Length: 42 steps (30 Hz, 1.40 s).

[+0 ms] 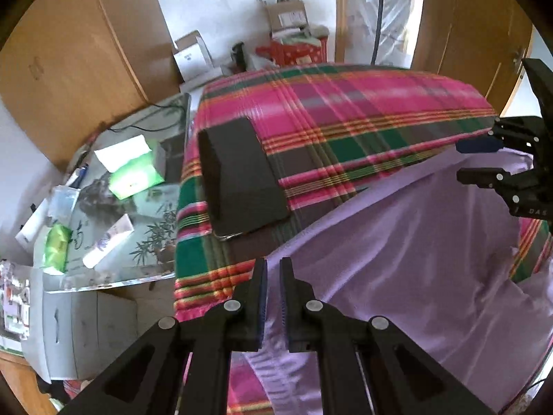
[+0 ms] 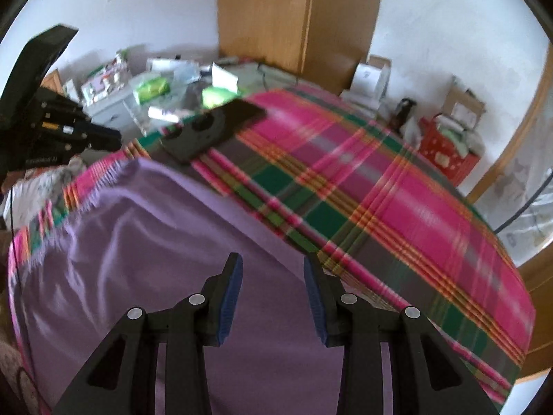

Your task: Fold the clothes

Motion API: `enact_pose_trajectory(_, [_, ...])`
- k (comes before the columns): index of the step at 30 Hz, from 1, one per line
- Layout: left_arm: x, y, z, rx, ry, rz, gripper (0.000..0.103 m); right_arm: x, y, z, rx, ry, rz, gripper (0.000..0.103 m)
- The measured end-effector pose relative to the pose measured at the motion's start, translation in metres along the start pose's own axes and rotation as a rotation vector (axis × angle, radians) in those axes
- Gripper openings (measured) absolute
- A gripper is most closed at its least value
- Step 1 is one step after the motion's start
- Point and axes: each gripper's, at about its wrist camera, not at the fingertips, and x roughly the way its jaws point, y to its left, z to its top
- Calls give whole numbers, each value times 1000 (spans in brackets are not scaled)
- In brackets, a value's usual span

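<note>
A purple garment [image 1: 414, 242] [image 2: 155, 259] lies spread over the near part of a plaid bed cover [image 1: 345, 110] [image 2: 380, 180], with one straight edge running diagonally. My left gripper [image 1: 273, 269] hovers at the near end of that edge. Its blue pads stand a narrow gap apart, with purple cloth showing through. In the right wrist view the left gripper [image 2: 115, 140] is just off the garment's far corner. My right gripper [image 2: 271, 269] is open wide above the cloth, nothing between its fingers. In the left wrist view it [image 1: 461, 160] sits at the edge's far end.
A flat black device [image 1: 242, 176] [image 2: 214, 128] lies on the bed near its corner. Beside the bed stands a cluttered glass-topped table [image 1: 114, 207]. A wooden wardrobe [image 2: 297, 17], boxes and a red container [image 2: 446, 152] line the wall.
</note>
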Motion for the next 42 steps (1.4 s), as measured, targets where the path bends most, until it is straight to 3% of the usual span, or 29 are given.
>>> enact_pose_trajectory(10, [42,8,1,27,60,30,7,50,-13,-1,-42,49,-2,38])
enact_pose_trajectory(21, [52,0,-4,106,39,-8,8,59,-22,0,-9,43,63,38])
enact_pose_trajectory(23, [51,-4,-6,132,28,2,8,59,-22,-1,-1,41,83,30])
enact_pose_trajectory(33, [50,-1,-9,152,-2,-27,3,58,-24,-2,20,34,110,27])
enact_pose_trajectory(35, [49,0,-9,142,-18,-13,2,57,-24,-2,23,30,110,22])
enact_pose_trajectory(37, [47,1,-8,135,-39,1,2,56,-24,-2,25,26,118,10])
enact_pose_trajectory(42, [43,8,-2,91,-66,11,2,56,-28,3,59,4,95,6])
